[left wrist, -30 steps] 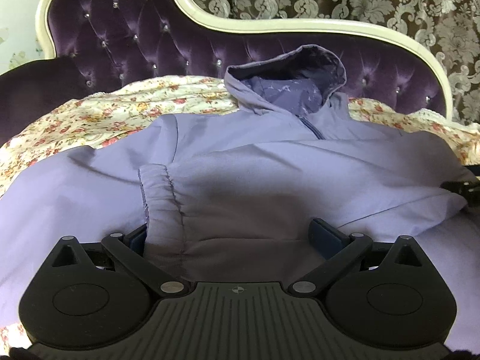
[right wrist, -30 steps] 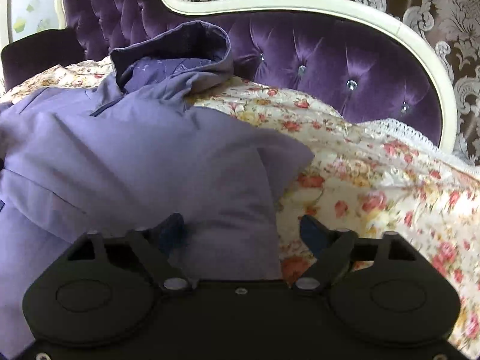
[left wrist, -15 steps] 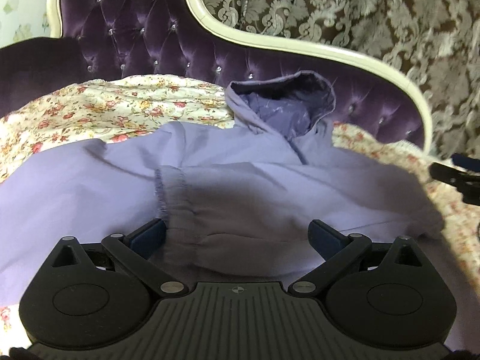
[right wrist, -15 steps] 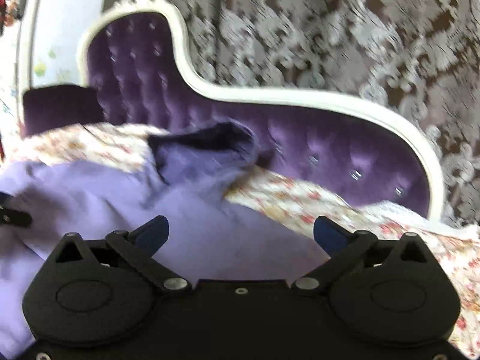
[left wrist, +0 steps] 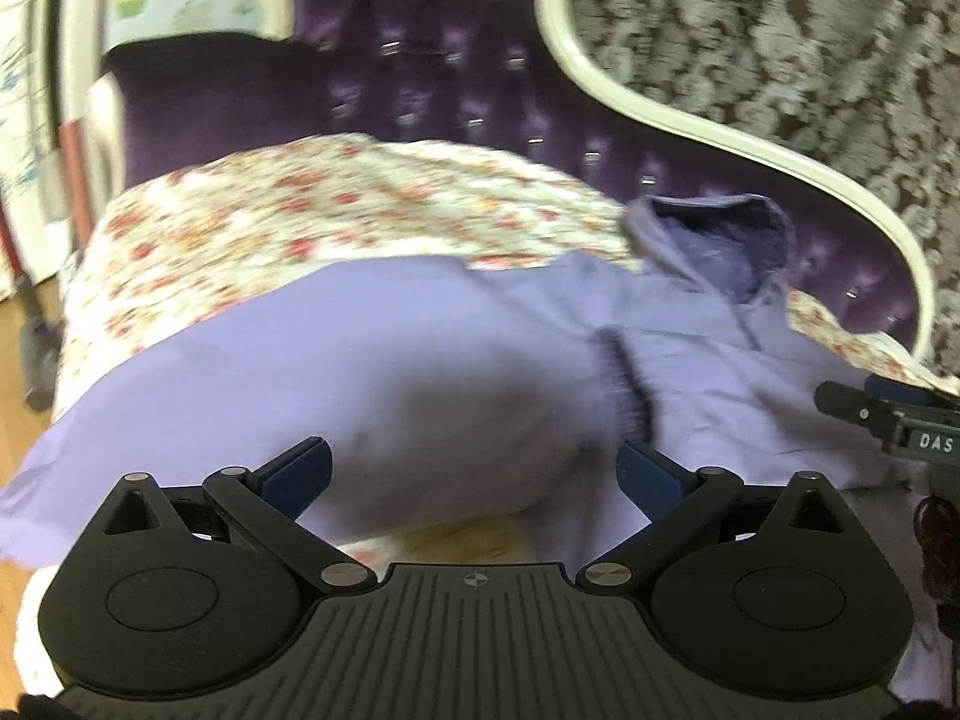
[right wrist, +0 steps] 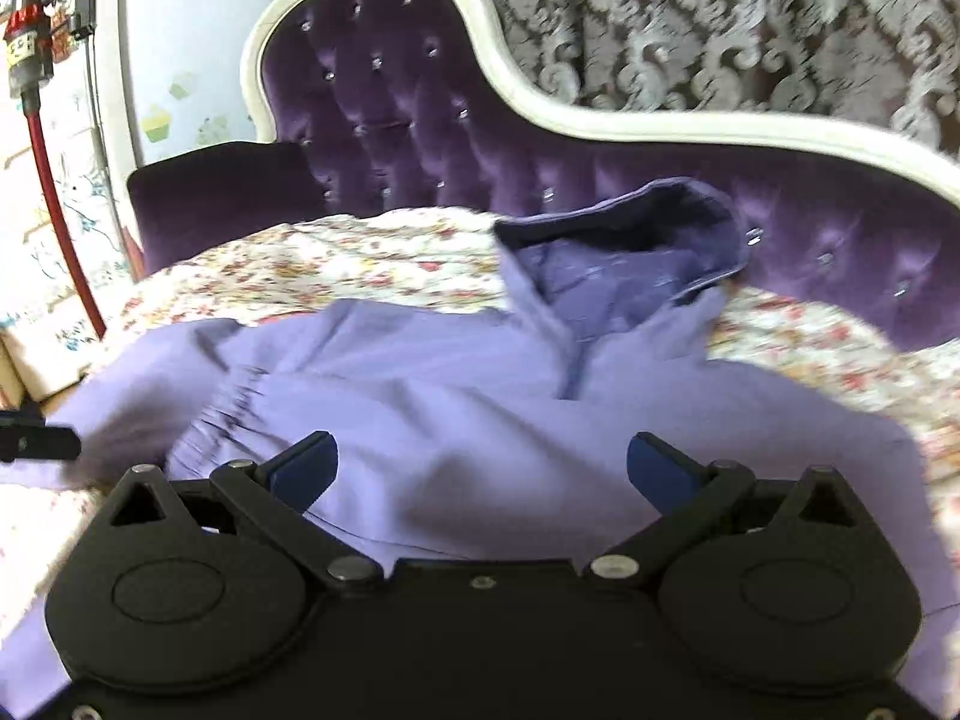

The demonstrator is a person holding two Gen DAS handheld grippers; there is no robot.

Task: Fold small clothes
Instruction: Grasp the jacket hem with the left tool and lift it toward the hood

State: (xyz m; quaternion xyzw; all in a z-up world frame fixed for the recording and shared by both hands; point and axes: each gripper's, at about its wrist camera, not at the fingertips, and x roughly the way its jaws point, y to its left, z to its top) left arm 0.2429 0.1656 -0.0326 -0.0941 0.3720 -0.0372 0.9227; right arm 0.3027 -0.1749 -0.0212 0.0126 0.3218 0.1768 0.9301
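A small lilac hooded jacket [left wrist: 456,360] lies front up on a floral bedspread [left wrist: 336,210], hood [left wrist: 714,246] toward the purple headboard. One sleeve is folded across the chest, its gathered cuff [left wrist: 627,384] near the middle. The jacket also shows in the right wrist view [right wrist: 480,408], with the cuff [right wrist: 234,408] at left. My left gripper [left wrist: 474,468] is open and empty above the jacket's left part. My right gripper [right wrist: 480,468] is open and empty above the jacket's lower middle. Its tip shows at the right edge of the left wrist view [left wrist: 882,414].
A tufted purple headboard with a white frame [right wrist: 540,102] stands behind the bed. A dark purple pillow [right wrist: 216,192] lies at the far left. A vacuum cleaner with a red tube [right wrist: 42,120] stands left of the bed. Wooden floor [left wrist: 24,372] shows at left.
Both grippers have lifted back from the jacket. The left one has swung to the left, the right one has swung left toward the jacket's middle. The sleeve stays folded across the chest.
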